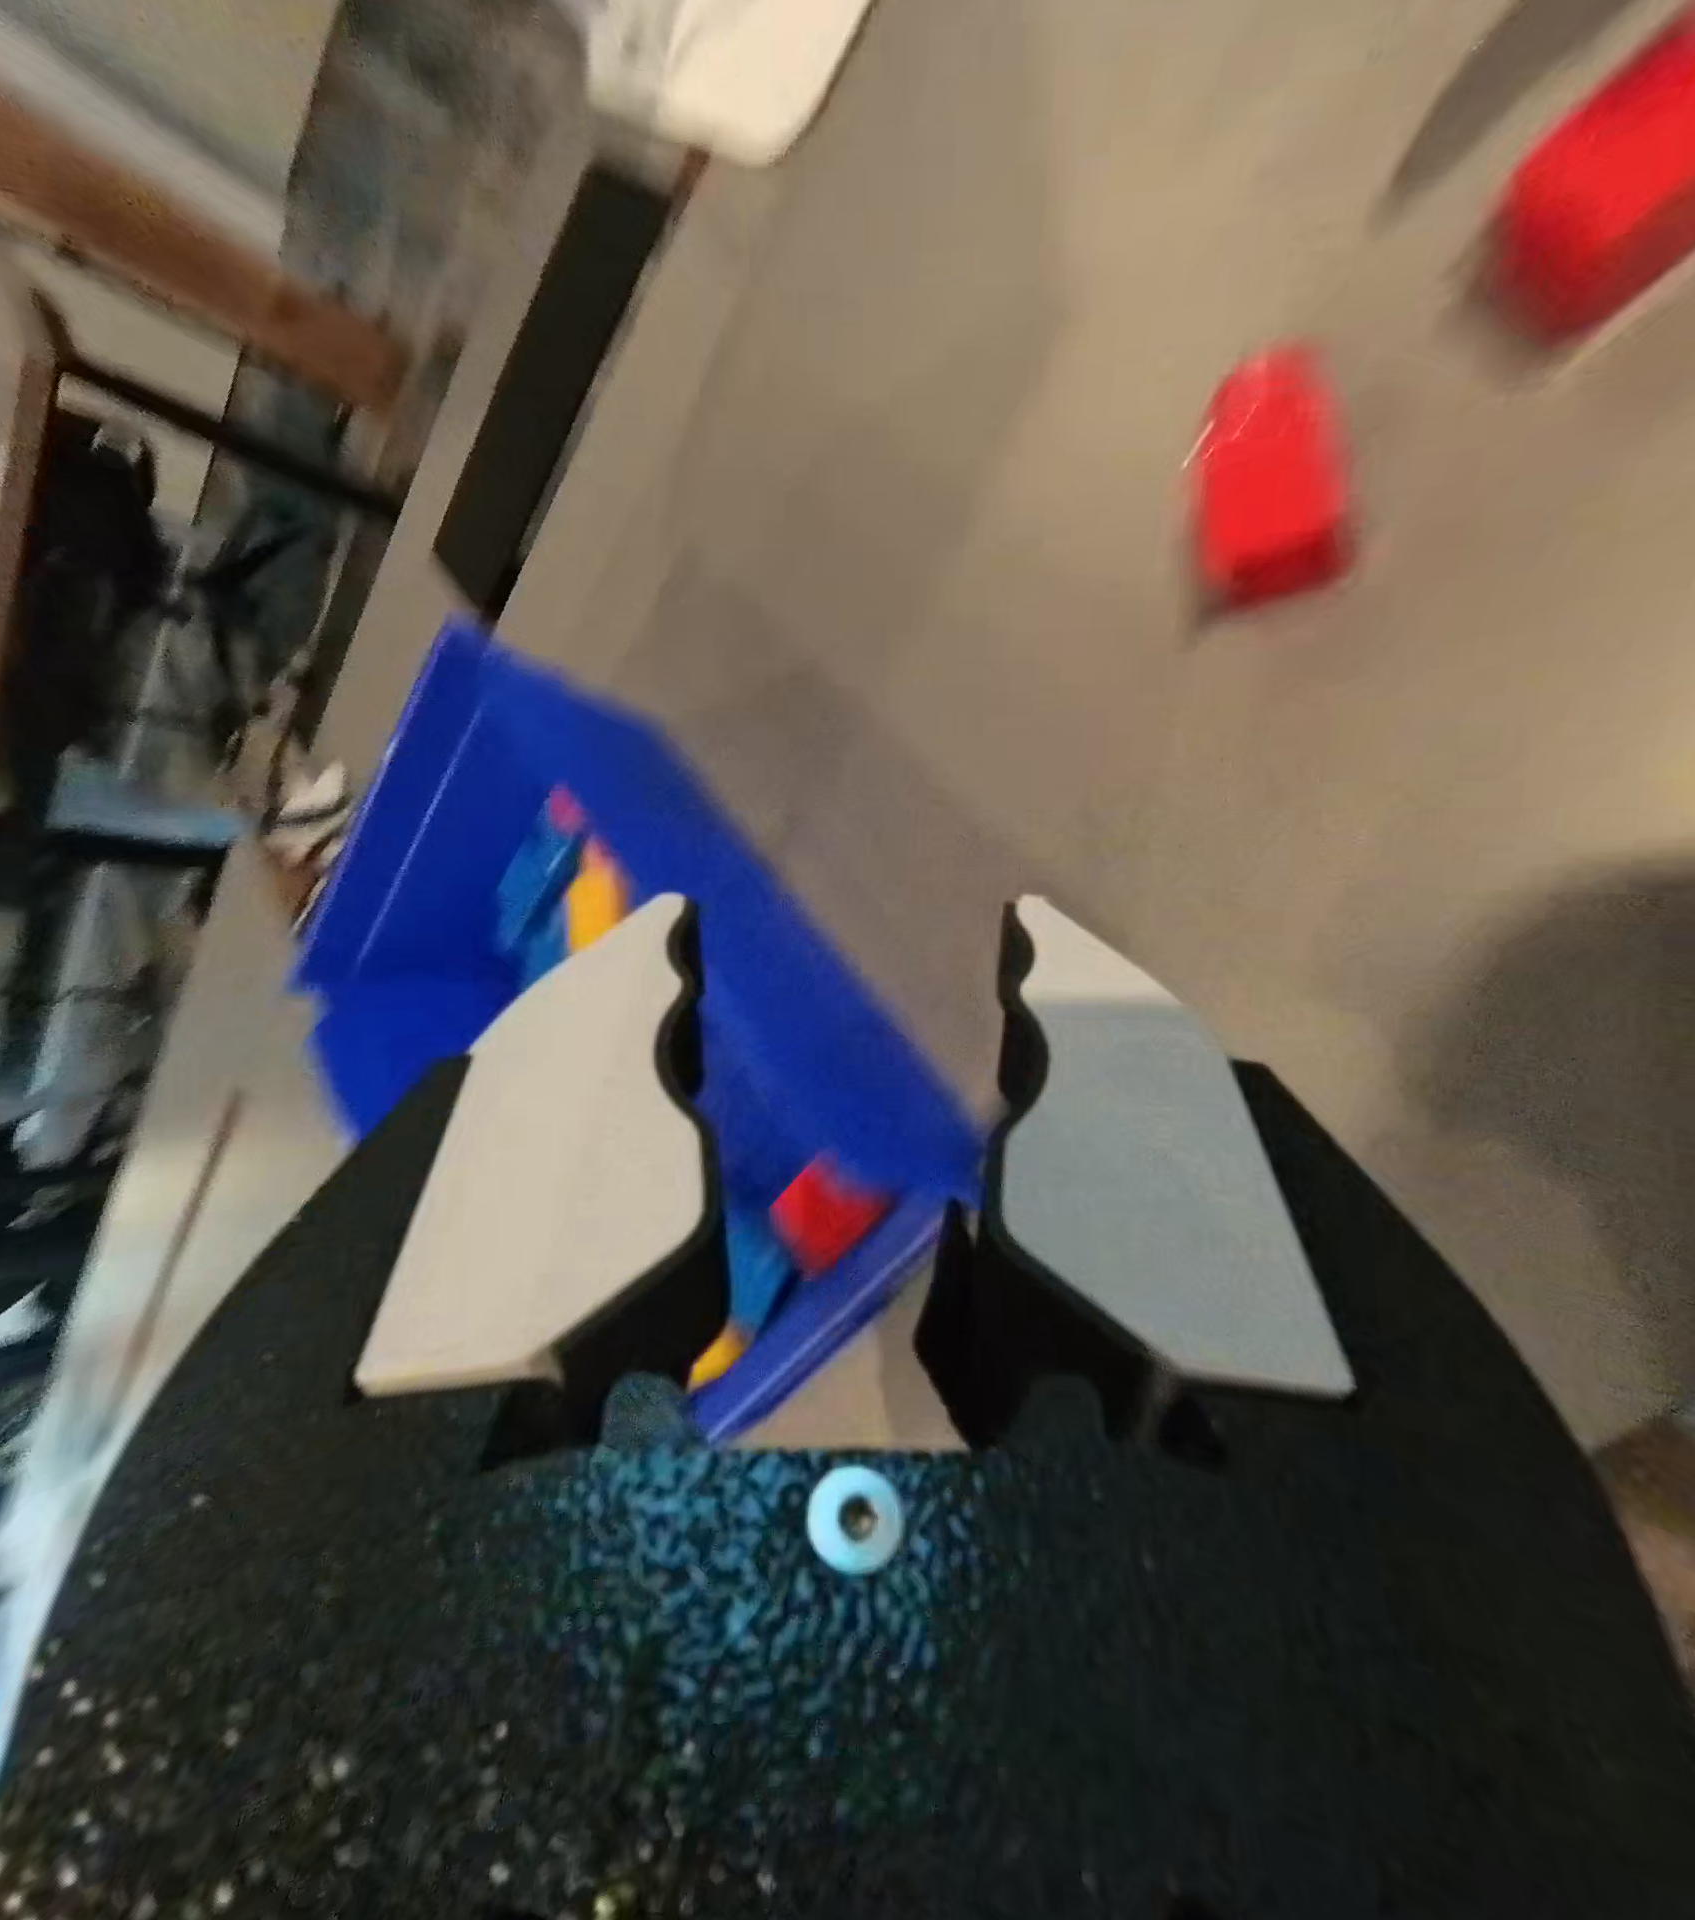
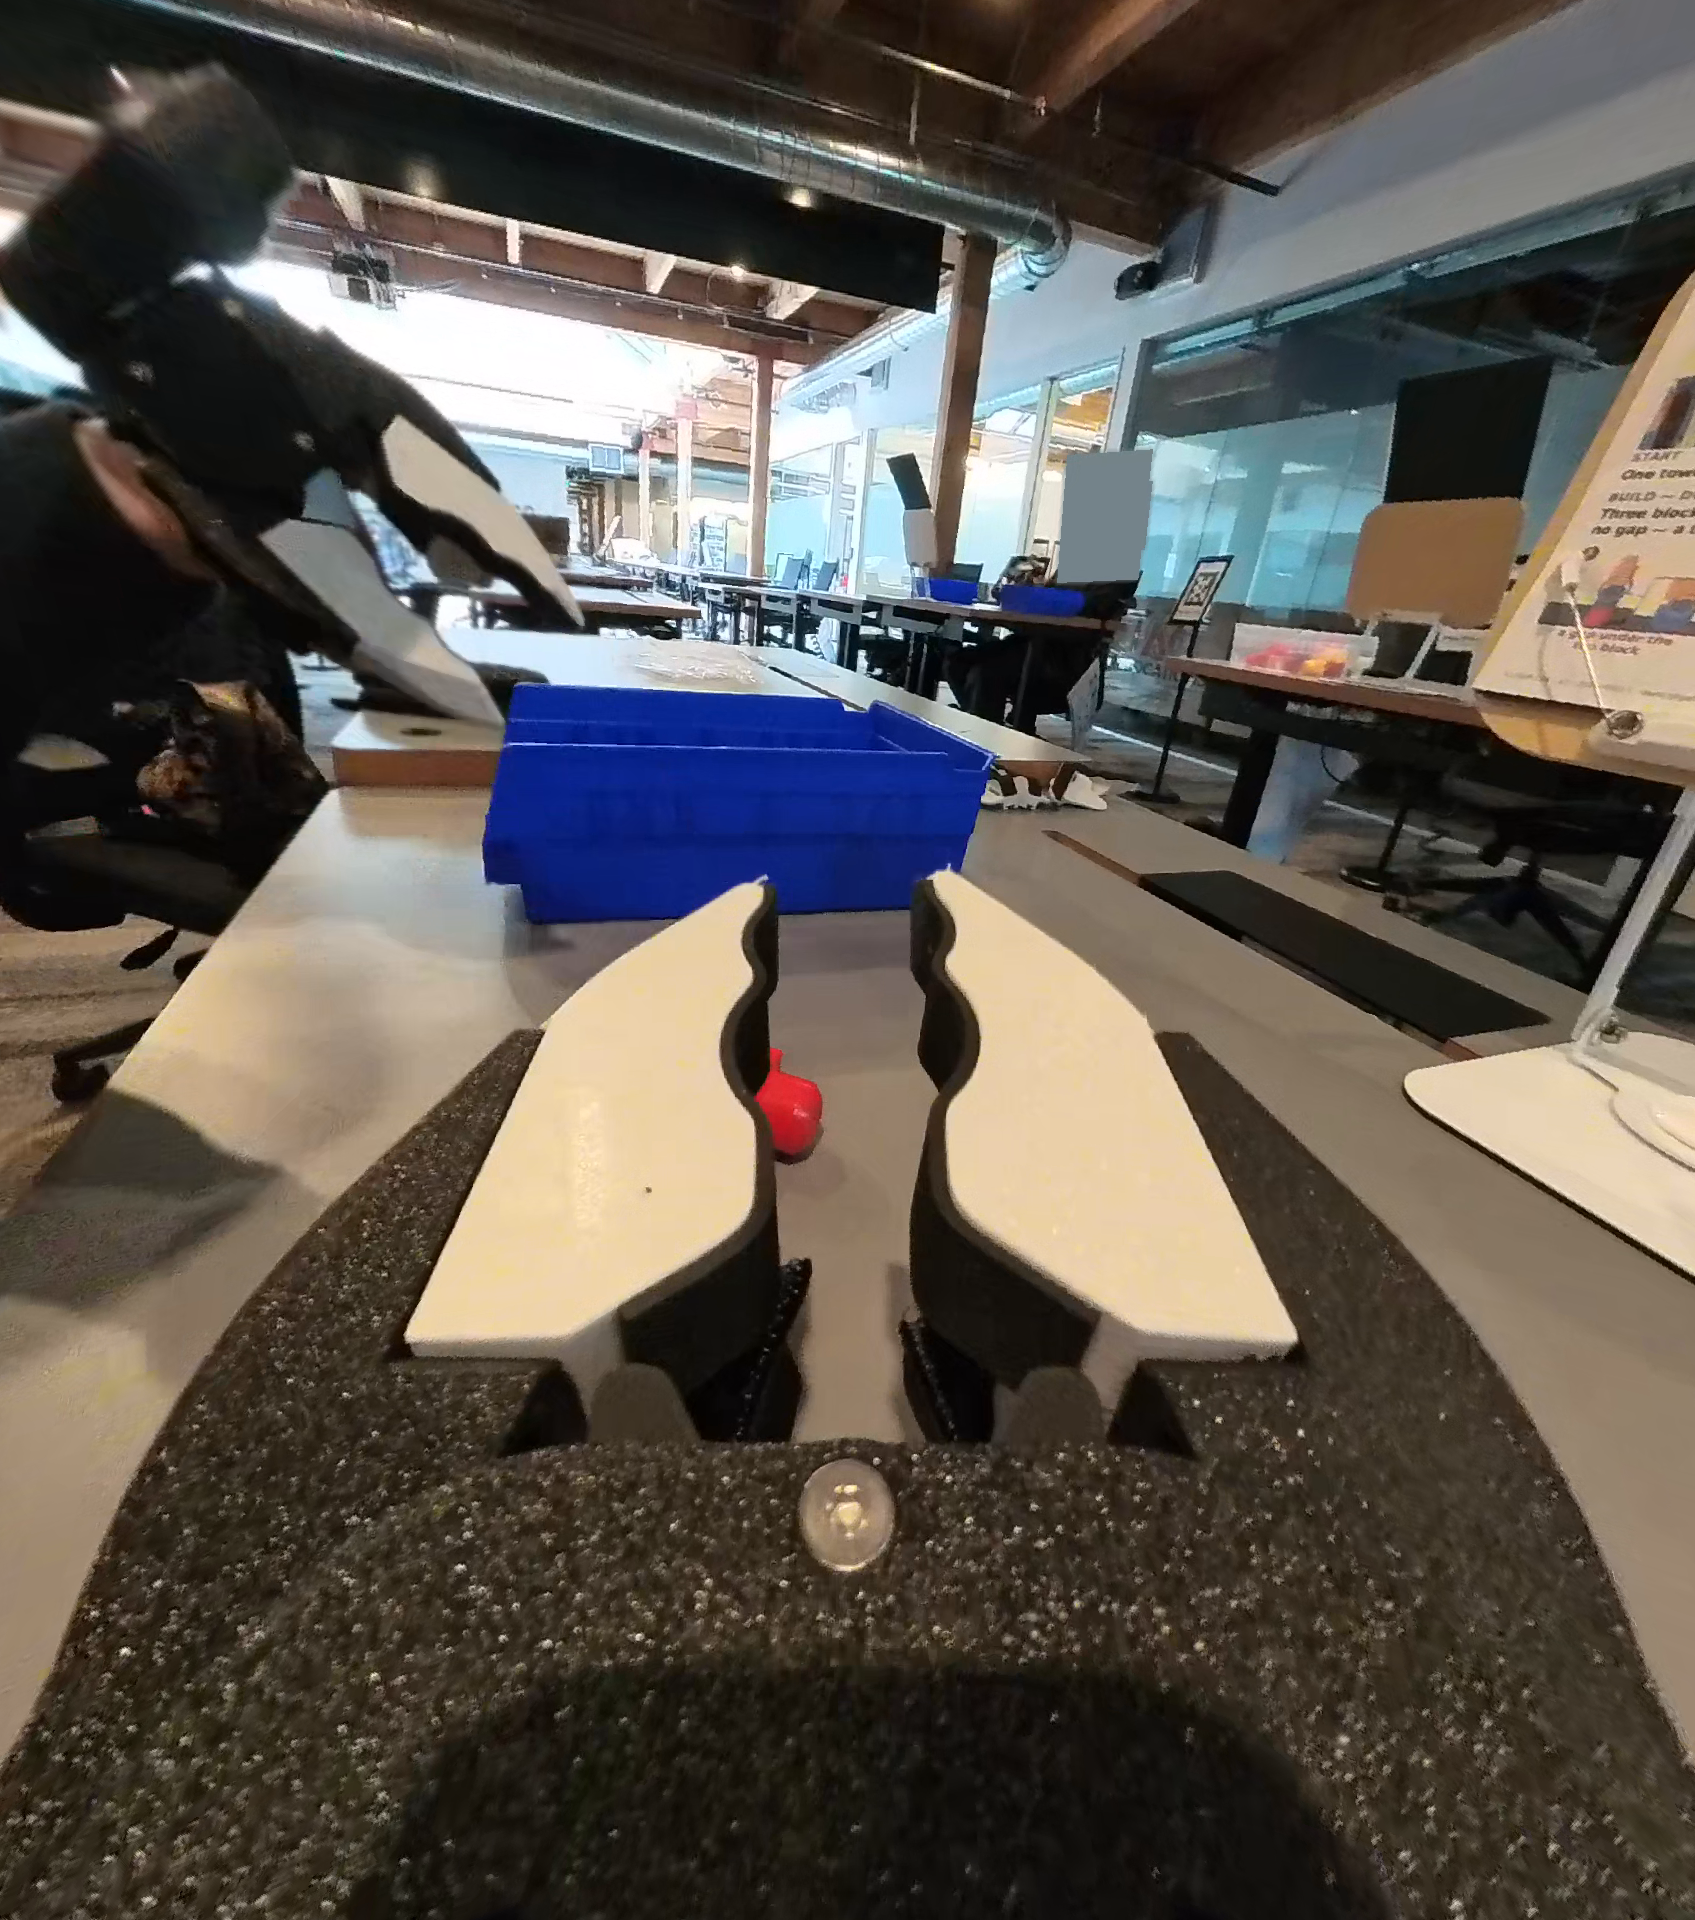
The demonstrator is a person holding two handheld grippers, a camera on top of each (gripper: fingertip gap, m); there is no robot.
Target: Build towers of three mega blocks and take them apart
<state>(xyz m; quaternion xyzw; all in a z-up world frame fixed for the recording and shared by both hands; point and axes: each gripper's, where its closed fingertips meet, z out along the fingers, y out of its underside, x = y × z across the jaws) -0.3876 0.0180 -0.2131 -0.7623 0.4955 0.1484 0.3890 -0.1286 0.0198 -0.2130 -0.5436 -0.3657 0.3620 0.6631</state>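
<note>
In the blurred left wrist view, my left gripper (image 1: 848, 925) is open and empty, tilted down over a blue bin (image 1: 469, 831). The bin holds a red block (image 1: 822, 1210) and blue and yellow blocks (image 1: 562, 883). Two more red blocks (image 1: 1269, 488) (image 1: 1632, 177) lie on the grey table beyond. In the right wrist view, my right gripper (image 2: 845, 894) is open and empty, low over the table, with a small red block (image 2: 789, 1112) lying on the table between its fingers. The left gripper (image 2: 521, 665) hangs above the blue bin (image 2: 718, 821).
A white sign stand with an instruction board (image 2: 1653, 468) stands at the right on the table (image 2: 1186, 1039), with a black mat (image 2: 1331, 956) beside it. A person's dark sleeve (image 2: 12, 540) holds the left gripper. An office chair (image 2: 126, 883) stands off the left table edge.
</note>
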